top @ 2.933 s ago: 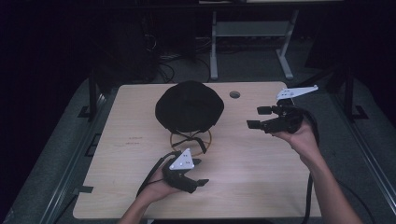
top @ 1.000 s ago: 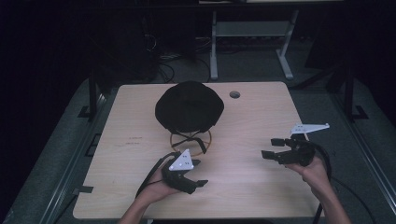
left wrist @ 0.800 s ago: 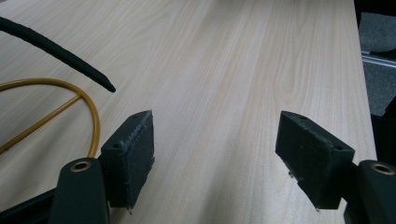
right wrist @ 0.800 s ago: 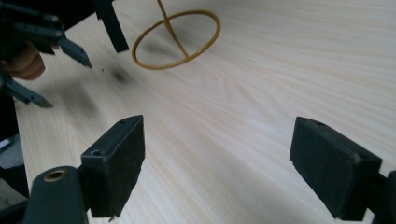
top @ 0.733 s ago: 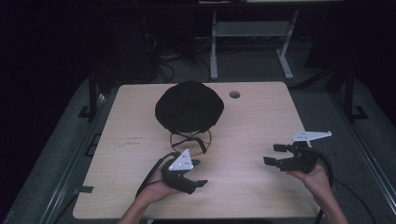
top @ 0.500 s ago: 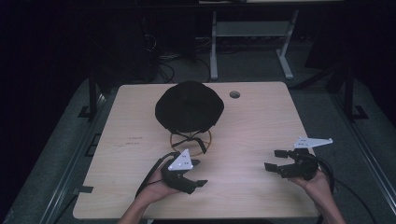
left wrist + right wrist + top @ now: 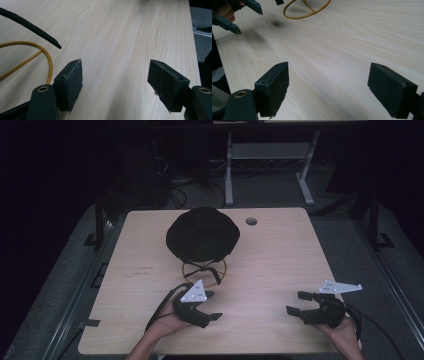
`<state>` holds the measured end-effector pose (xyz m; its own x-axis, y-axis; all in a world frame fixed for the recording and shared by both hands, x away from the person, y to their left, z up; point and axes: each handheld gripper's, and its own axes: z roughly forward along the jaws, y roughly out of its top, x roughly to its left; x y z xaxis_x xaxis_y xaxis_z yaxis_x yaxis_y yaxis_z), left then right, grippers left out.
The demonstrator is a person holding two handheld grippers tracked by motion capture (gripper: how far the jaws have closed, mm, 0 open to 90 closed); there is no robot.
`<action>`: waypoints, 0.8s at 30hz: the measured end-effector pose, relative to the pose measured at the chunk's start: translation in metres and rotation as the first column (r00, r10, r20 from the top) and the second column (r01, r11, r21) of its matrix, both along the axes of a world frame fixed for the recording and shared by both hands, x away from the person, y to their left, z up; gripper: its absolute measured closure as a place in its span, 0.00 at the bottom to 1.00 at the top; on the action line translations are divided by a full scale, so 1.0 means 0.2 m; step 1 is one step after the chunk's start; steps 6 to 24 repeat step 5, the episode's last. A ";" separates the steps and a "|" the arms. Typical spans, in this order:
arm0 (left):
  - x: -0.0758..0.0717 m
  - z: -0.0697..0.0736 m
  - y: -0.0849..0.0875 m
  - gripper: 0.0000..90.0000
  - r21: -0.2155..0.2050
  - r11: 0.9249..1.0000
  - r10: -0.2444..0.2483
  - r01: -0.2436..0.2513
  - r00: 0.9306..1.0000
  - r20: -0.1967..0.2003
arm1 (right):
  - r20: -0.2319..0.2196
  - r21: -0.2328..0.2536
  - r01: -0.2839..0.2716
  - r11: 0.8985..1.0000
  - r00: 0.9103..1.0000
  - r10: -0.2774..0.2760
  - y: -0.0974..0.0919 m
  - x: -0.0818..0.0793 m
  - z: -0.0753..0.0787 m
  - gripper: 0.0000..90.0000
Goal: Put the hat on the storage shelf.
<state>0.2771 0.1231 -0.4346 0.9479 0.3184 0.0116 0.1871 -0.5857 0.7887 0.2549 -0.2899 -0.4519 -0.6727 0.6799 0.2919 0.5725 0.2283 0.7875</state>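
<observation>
High view: black hat (image 7: pixel 202 234) sits on a yellow wire stand (image 7: pixel 204 271) at mid-table, brim drooping over the top of the stand, ring base flat on the wood. Looks like the hat is placed and both hands are back near the front edge, so I'd judge the job done or nearly done.

Left gripper (image 7: pixel 200 306): jaws wide, nothing btwn them, just in front of the stand's ring base. Left gripper view has the ring (image 7: pixel 48 61) right beside its left pad and a dark edge of the hat's brim (image 7: pixel 32 26) above it.

Right gripper (image 7: pixel 300 303): jaws wide, empty, low over bare table (image 7: pixel 280 260), well apart from the hat. Right gripper view has the ring (image 7: pixel 307 10) far off at top.

Step tips, imo:
- Left is close to the ring. Don't nudge it; a wire stand w/ a hat on top is probably top-heavy and tips easily.
- If the hat needs straightening, pinch the brim lightly and keep off the crown.
- Keep cables off the ring.

Containers: none on the table. The stand is the only holder, carrying the hat. Round hole (image 7: pixel 251 221) in the tabletop behind it, nothing in it.
</observation>
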 end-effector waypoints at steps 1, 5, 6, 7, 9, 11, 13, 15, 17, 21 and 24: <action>0.00 0.00 0.00 0.31 0.000 1.000 0.000 0.000 1.000 -0.008 | 0.005 0.009 -0.002 1.000 1.000 0.002 0.00 -0.01 -0.01 0.19; 0.00 0.00 -0.01 0.31 -0.004 1.000 0.003 -0.003 1.000 -0.014 | 0.034 -0.043 0.014 0.999 0.999 -0.012 0.00 -0.05 -0.02 0.19; 0.00 0.00 -0.01 0.31 -0.004 1.000 0.003 -0.003 1.000 -0.014 | 0.034 -0.043 0.014 0.999 0.999 -0.012 0.00 -0.05 -0.02 0.19; 0.00 0.00 -0.01 0.31 -0.004 1.000 0.003 -0.003 1.000 -0.014 | 0.034 -0.043 0.014 0.999 0.999 -0.012 0.00 -0.05 -0.02 0.19; 0.00 0.00 -0.01 0.31 -0.004 1.000 0.003 -0.003 1.000 -0.014 | 0.034 -0.043 0.014 0.999 0.999 -0.012 0.00 -0.05 -0.02 0.19; 0.00 0.00 -0.01 0.31 -0.004 1.000 0.003 -0.003 1.000 -0.014 | 0.034 -0.043 0.014 0.999 0.999 -0.012 0.00 -0.05 -0.02 0.19; 0.00 0.00 -0.01 0.31 -0.004 1.000 0.003 -0.003 1.000 -0.014 | 0.034 -0.043 0.014 0.999 0.999 -0.012 0.00 -0.05 -0.02 0.19; 0.00 0.00 -0.01 0.31 -0.004 1.000 0.003 -0.003 1.000 -0.014 | 0.034 -0.043 0.014 0.999 0.999 -0.012 0.00 -0.05 -0.02 0.19; 0.00 0.00 -0.01 0.31 -0.004 1.000 0.003 -0.003 1.000 -0.014 | 0.034 -0.043 0.014 0.999 0.999 -0.012 0.00 -0.05 -0.02 0.19; 0.00 0.00 -0.01 0.31 -0.004 1.000 0.003 -0.003 1.000 -0.014 | 0.034 -0.043 0.014 0.999 0.999 -0.012 0.00 -0.05 -0.02 0.19; 0.00 0.00 -0.01 0.31 -0.004 1.000 0.003 -0.003 1.000 -0.014 | 0.034 -0.043 0.014 0.999 0.999 -0.012 0.00 -0.05 -0.02 0.19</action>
